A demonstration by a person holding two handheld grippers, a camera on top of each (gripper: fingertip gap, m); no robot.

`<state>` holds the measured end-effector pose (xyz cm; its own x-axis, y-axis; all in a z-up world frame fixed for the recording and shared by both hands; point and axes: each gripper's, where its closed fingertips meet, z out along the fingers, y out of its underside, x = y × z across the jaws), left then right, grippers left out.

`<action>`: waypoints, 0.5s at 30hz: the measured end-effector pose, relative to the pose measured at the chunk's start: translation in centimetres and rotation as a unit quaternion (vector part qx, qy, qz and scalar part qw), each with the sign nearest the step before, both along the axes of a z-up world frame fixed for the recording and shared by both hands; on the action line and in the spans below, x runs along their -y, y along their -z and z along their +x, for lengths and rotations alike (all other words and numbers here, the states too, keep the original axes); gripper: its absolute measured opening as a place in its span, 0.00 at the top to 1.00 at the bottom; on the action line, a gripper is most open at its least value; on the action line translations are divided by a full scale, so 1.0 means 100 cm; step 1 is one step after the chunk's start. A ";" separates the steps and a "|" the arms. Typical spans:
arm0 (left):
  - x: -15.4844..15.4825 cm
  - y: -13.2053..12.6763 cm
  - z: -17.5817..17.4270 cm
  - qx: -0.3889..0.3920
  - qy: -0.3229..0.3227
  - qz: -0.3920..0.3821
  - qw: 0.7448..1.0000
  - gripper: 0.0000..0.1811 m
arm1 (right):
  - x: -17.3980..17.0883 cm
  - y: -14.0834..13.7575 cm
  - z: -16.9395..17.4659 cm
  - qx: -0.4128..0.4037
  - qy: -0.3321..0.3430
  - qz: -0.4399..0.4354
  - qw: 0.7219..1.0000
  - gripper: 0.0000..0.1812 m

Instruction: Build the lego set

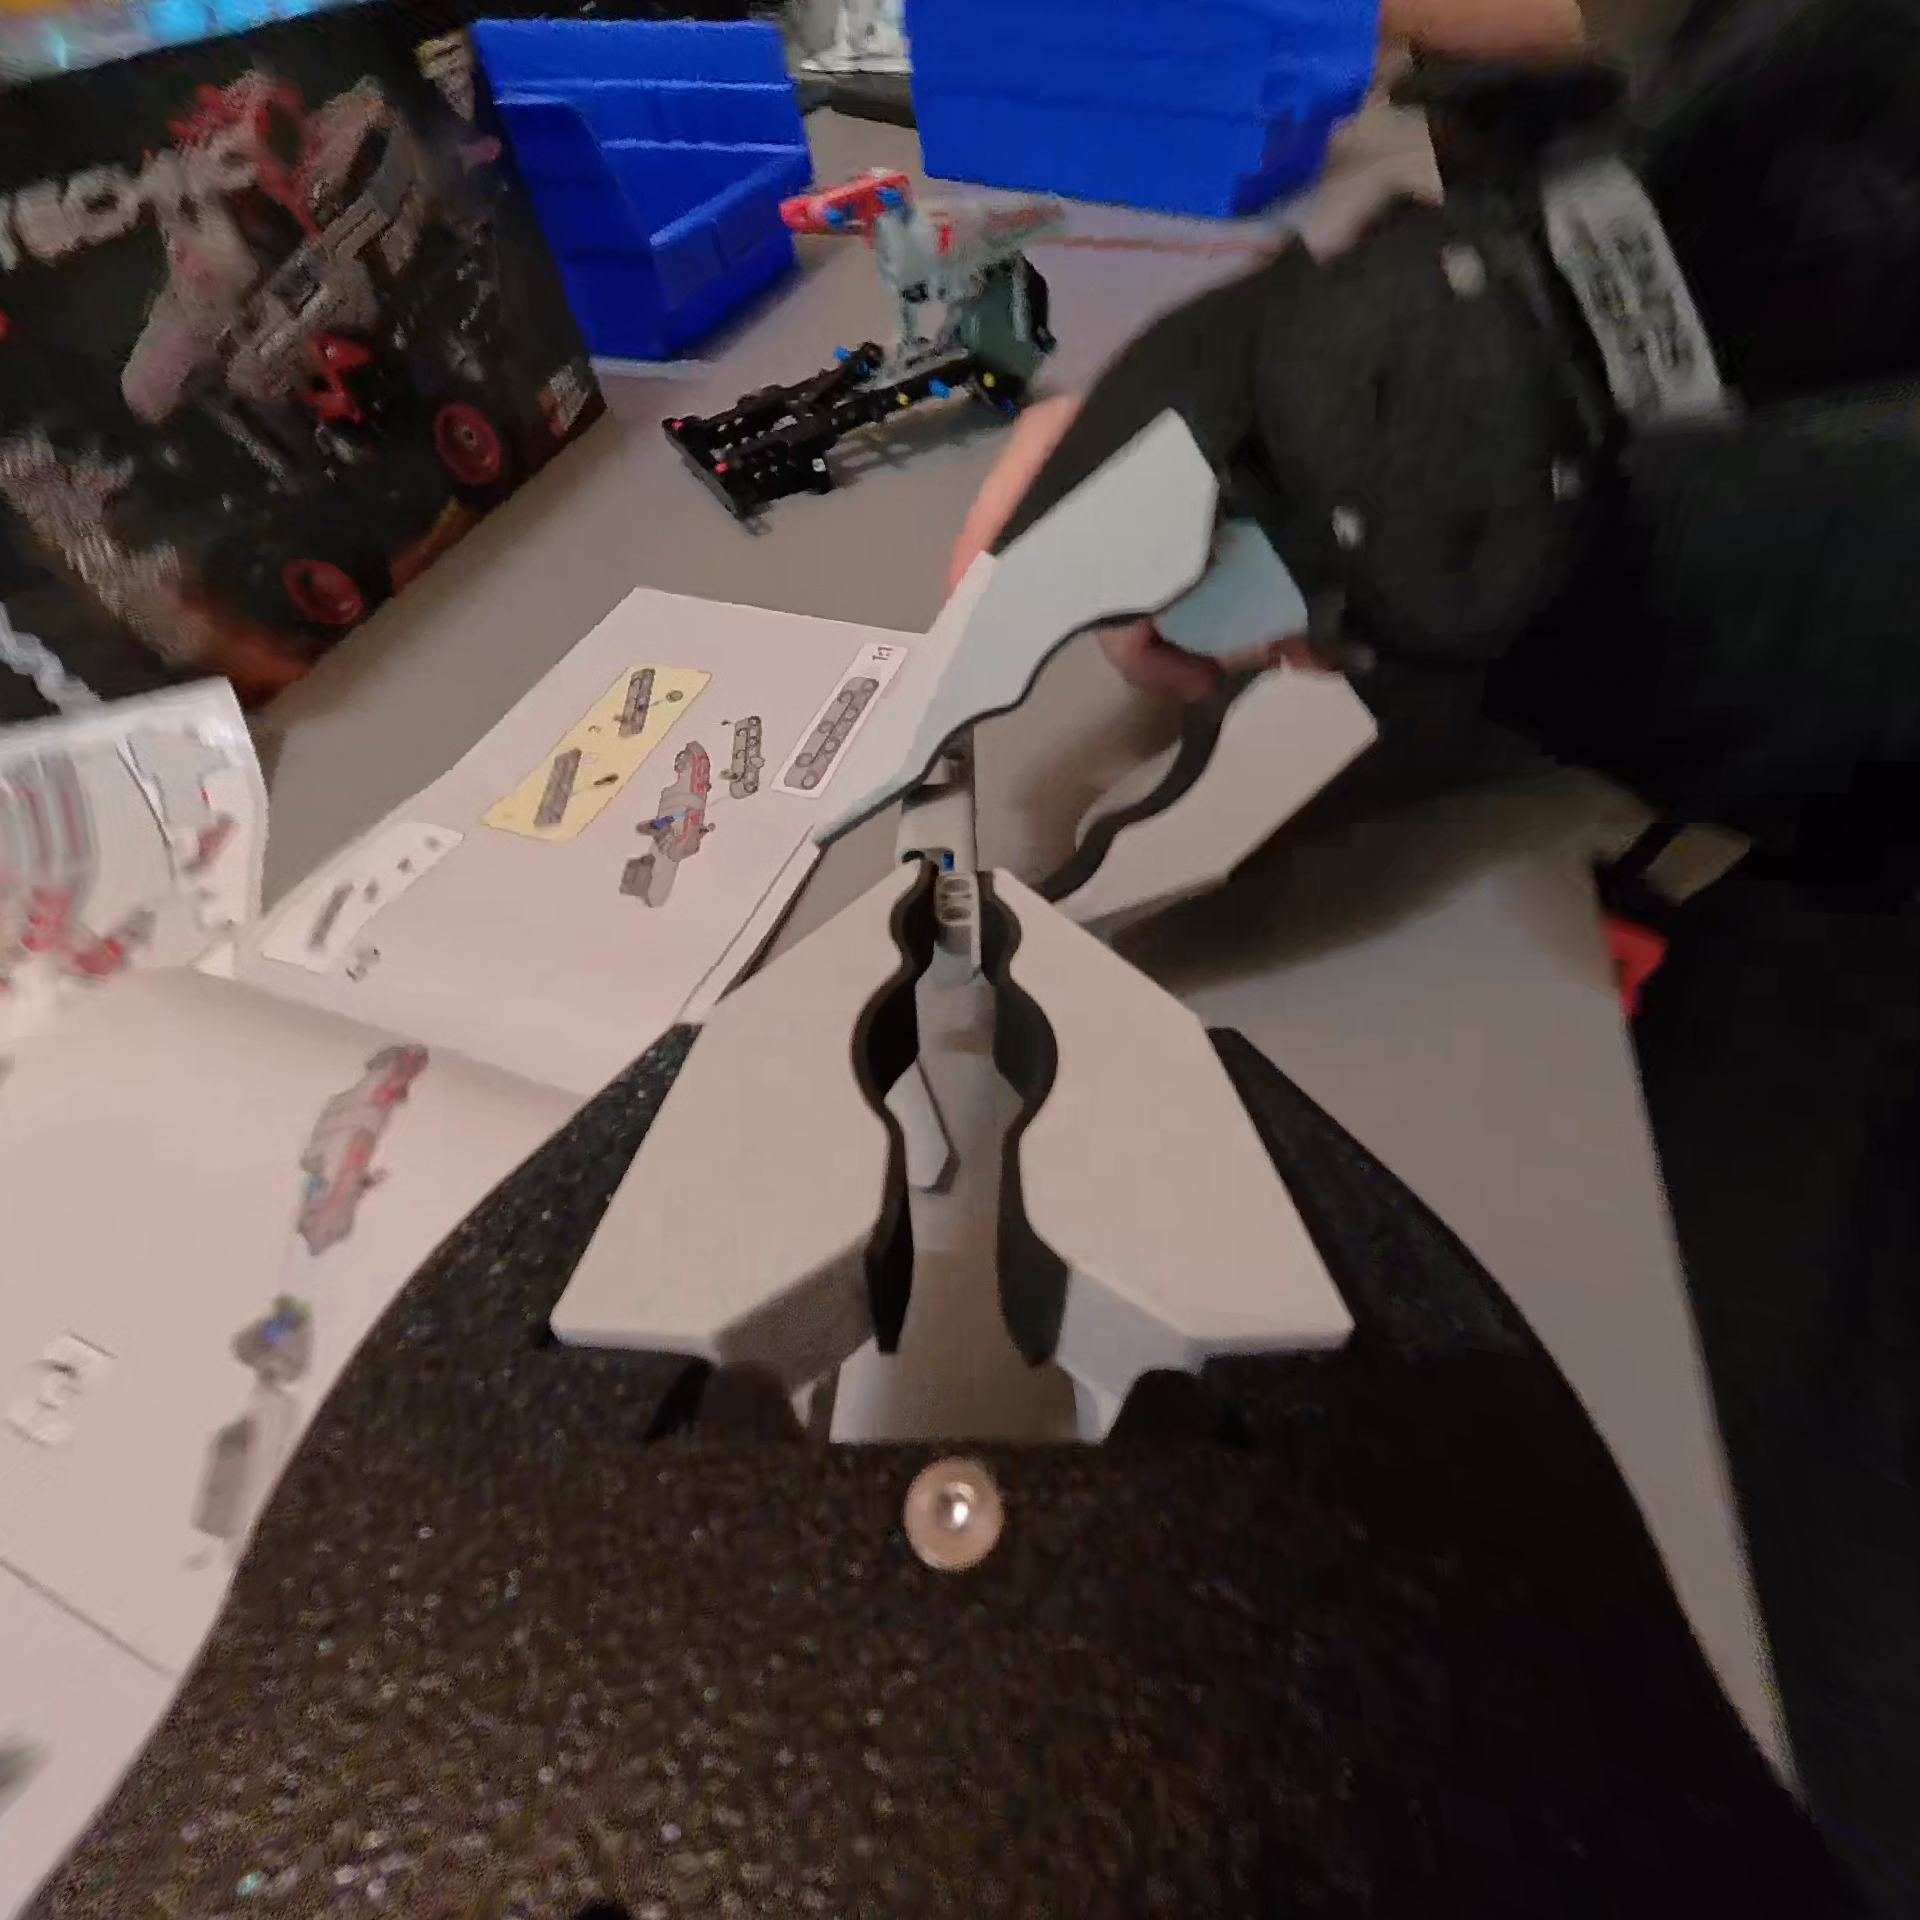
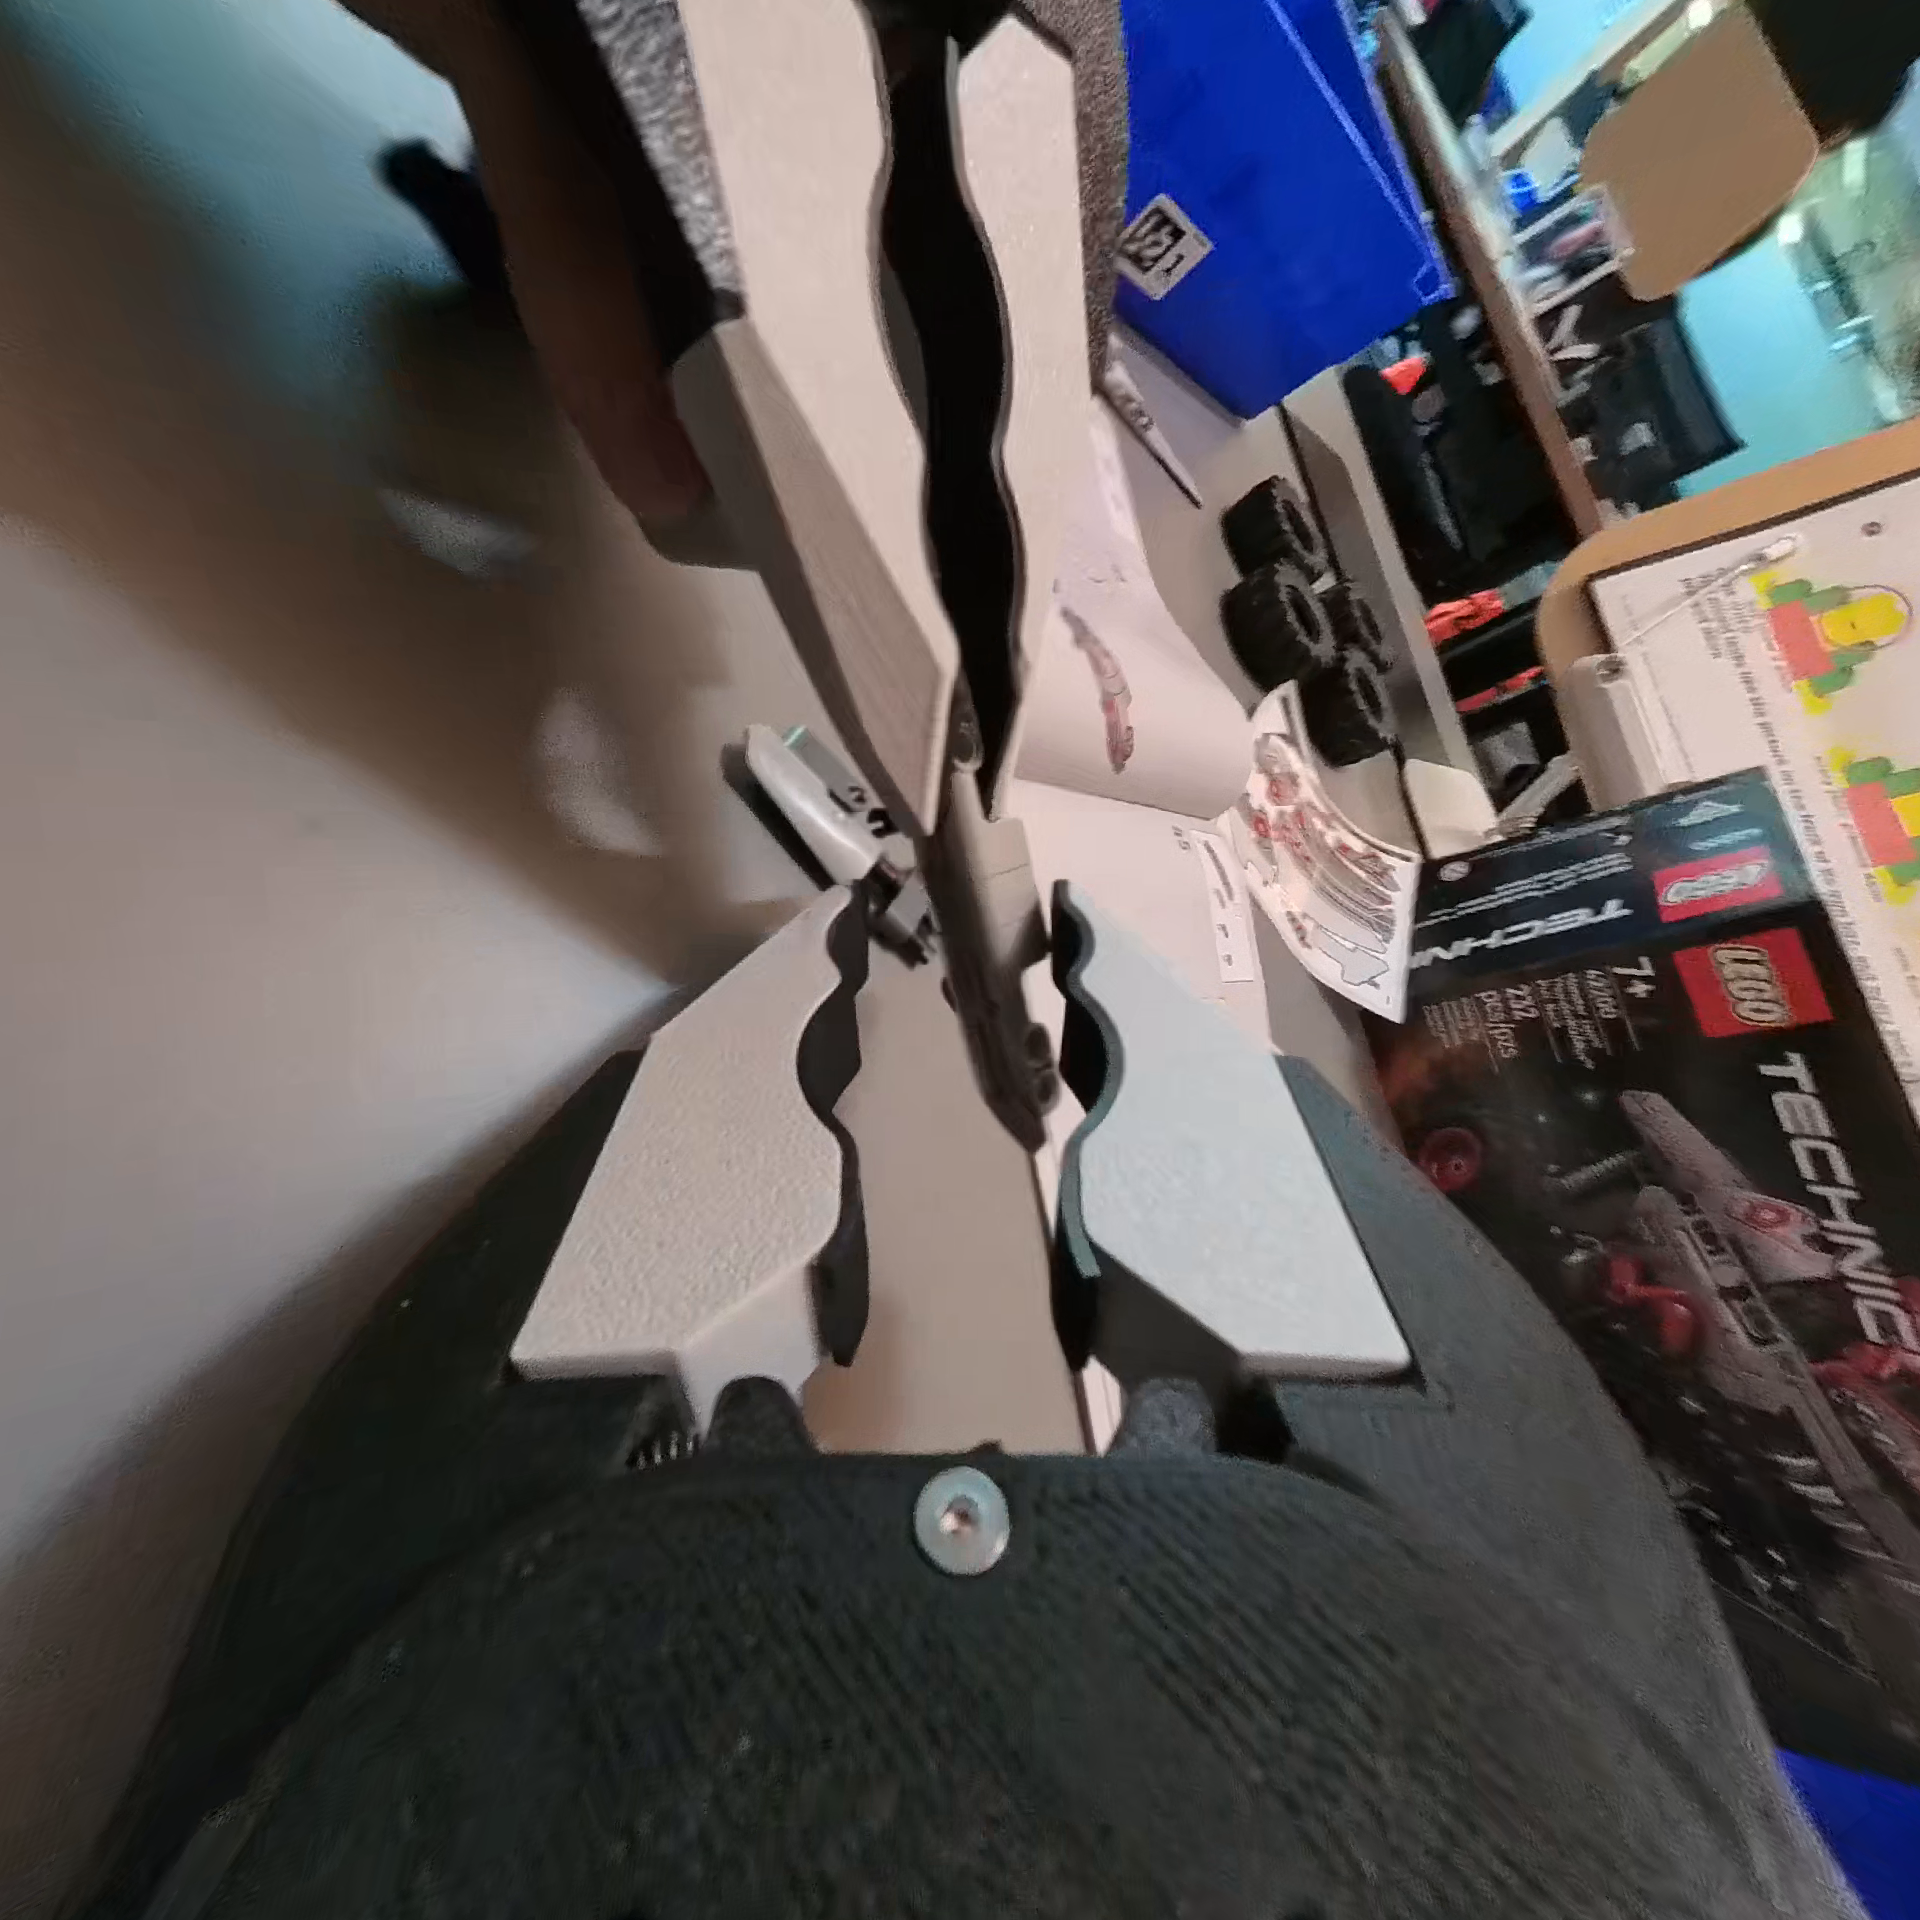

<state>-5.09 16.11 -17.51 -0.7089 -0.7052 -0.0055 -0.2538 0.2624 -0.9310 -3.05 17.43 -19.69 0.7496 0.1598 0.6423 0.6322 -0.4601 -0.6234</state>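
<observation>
My left gripper (image 1: 951, 894) is shut on a grey lego beam (image 1: 940, 821) and holds it above the open instruction booklet (image 1: 623, 831). In the right wrist view the left gripper (image 2: 966, 774) comes down from the top, with the beam (image 2: 987, 935) sticking out of its tips. A small grey and black part (image 2: 805, 805) hangs on the beam's side. My right gripper (image 2: 951, 914) is open, its fingers on either side of the beam's free end with a gap on both sides. It also shows in the left wrist view (image 1: 940, 862), held by a hand.
A partly built black and grey chassis (image 1: 883, 384) lies farther back on the grey table. The dark set box (image 1: 260, 312) stands at the left, blue bins (image 1: 665, 208) behind. Black tyres (image 2: 1309, 623) and a sticker sheet (image 2: 1320, 873) lie beside the booklet. Both grippers' tips are close together, under 4 cm apart.
</observation>
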 end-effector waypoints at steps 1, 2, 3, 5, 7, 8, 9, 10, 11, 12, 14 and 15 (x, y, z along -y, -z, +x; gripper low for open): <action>0.000 -0.002 0.002 -0.029 -0.015 -0.037 0.999 0.97 | -0.002 -0.001 0.002 0.014 0.007 0.007 1.000 0.79; 0.000 -0.002 0.003 -0.059 -0.029 -0.073 0.995 0.97 | -0.003 -0.002 0.004 0.033 0.015 0.014 0.999 0.79; -0.001 -0.002 0.005 -0.088 -0.049 -0.105 0.989 0.97 | -0.005 -0.005 0.006 0.053 0.022 0.027 0.998 0.80; 0.001 -0.003 0.005 -0.117 -0.053 -0.148 0.981 0.97 | -0.010 -0.009 0.002 0.074 0.020 0.048 0.996 0.82; -0.001 -0.004 0.006 -0.112 -0.057 -0.146 0.981 0.97 | -0.011 -0.011 0.004 0.113 0.030 0.056 0.992 0.84; -0.002 -0.003 0.005 -0.111 -0.058 -0.139 0.982 0.97 | -0.012 -0.011 0.004 0.124 0.030 0.055 0.990 0.85; -0.002 -0.003 0.005 -0.111 -0.059 -0.135 0.983 0.97 | -0.012 -0.010 0.004 0.125 0.032 0.053 0.990 0.85; -0.003 -0.003 0.005 -0.113 -0.060 -0.137 0.982 0.97 | -0.013 -0.010 0.004 0.126 0.033 0.054 0.990 0.85; -0.002 -0.005 0.005 -0.113 -0.058 -0.142 0.982 0.97 | -0.013 -0.011 0.003 0.134 0.030 0.059 0.989 0.85; -0.002 -0.006 0.004 -0.115 -0.056 -0.146 0.981 0.97 | -0.013 -0.013 0.003 0.145 0.029 0.064 0.987 0.85; -0.003 -0.006 0.003 -0.122 -0.051 -0.148 0.980 0.97 | -0.014 -0.014 0.002 0.156 0.027 0.065 0.985 0.86; -0.003 -0.008 0.002 -0.124 -0.049 -0.151 0.979 0.97 | -0.014 -0.015 0.002 0.168 0.026 0.067 0.983 0.86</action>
